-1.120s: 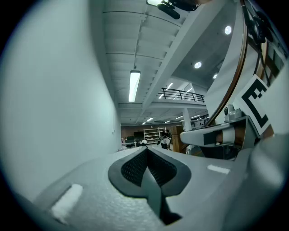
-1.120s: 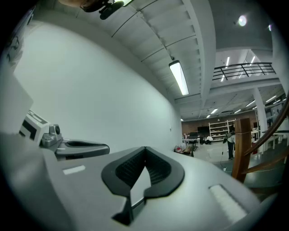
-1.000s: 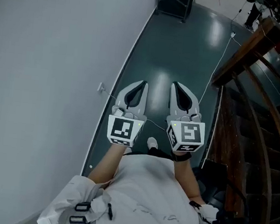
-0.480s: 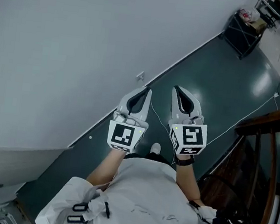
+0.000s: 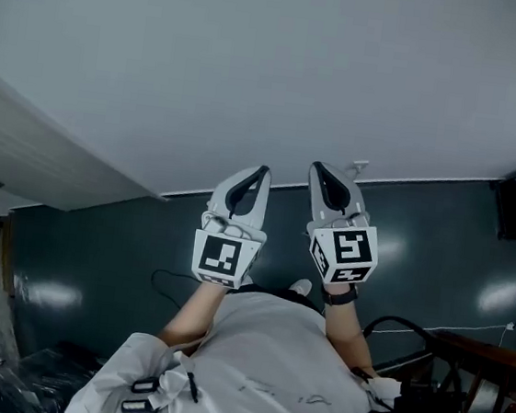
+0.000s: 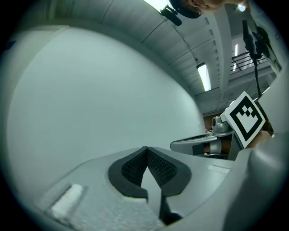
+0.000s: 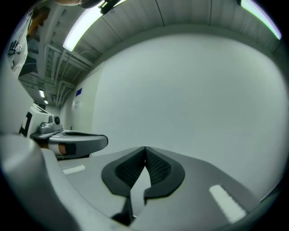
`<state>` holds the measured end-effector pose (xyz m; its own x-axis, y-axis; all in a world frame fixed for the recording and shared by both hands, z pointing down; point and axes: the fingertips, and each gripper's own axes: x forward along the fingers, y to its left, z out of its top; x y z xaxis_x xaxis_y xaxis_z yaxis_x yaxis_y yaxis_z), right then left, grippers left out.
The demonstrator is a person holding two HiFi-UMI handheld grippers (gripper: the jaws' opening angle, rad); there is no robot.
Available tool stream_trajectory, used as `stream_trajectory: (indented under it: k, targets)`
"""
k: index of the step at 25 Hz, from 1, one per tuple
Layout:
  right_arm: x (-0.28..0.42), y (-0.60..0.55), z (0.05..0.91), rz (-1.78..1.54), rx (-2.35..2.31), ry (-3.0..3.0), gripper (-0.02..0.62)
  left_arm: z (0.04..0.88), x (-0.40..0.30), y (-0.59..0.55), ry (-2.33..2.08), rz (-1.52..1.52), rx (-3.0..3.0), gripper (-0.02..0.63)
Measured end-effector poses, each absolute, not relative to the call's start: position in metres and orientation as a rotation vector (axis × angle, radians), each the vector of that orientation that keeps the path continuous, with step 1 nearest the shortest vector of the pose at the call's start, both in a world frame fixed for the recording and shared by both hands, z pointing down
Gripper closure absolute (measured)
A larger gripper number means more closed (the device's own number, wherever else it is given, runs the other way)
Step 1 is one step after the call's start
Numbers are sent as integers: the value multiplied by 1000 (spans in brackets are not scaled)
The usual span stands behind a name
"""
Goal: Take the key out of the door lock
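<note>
Head view, nearest first: item one, the person's white garment (image 5: 259, 358), filling the bottom of the frame. Item two, left gripper (image 5: 262, 172), jaws pressed fully together with nothing between them. Item three, right gripper (image 5: 318, 169), just beside it, likewise closed and empty. I note that both long axes run roughly parallel, tips up-frame toward the wall. Item four, dark floor (image 5: 95, 256), with a thin cable (image 5: 448, 329) trailing at the right and a wooden railing (image 5: 482, 351) at the lower right corner. Item five, plain pale wall (image 5: 256, 62), which both gripper views face square-on, with a small wall fitting (image 5: 361, 166) low on it just past the right gripper's tip. Item six, a lighter panel (image 5: 22, 160) at the far left; I cannot tell whether it is a door. Key and door lock: not found in any view, so I cannot log their bearing or say which gripper is nearer. My judgement is that the lock must be brought into view before any reach.
</note>
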<state>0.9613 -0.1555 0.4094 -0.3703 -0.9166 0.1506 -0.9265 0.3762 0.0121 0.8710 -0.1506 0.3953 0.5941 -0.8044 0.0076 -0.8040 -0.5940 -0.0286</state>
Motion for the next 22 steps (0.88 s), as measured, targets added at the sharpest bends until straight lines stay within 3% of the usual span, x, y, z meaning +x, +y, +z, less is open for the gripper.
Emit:
stream_trajectory:
  k: [14,22]
  targets:
    - [612,-139,427,23,705,-2881,589,420,553,-109,2206,-85,-2260,601]
    - [483,-106,442,55,216,-2946,589,440,430,-55,2619,-90,-1867,601]
